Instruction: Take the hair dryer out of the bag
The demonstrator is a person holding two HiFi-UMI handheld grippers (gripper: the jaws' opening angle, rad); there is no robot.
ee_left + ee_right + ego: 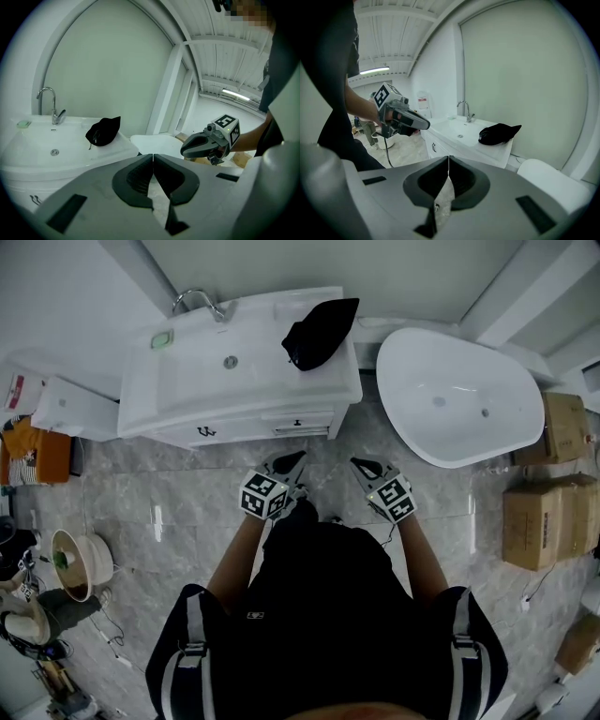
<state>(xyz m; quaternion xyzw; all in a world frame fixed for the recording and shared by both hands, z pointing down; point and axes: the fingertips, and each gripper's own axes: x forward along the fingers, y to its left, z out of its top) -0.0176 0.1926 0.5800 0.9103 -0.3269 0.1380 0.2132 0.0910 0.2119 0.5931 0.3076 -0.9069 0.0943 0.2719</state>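
Bag (319, 331) on washstand (246, 407); left gripper (298, 461), right gripper (359, 465): fingers (136, 178) together

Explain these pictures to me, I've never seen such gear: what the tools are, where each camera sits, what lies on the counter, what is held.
A person stands in a bathroom with a two-jaw hand tool in each hand: the left gripper and the right gripper. The cube with square markers is part of each tool. The head view comes from a camera on the person's head, looking down. Each gripper view comes from a camera riding on that tool, looking along its jaws. On the white washbasin unit, right of the basin, lies a black bag. A white bathtub stands beside the unit. Both pairs of jaws are closed together with nothing between them, so nothing is held. No hair dryer shows.
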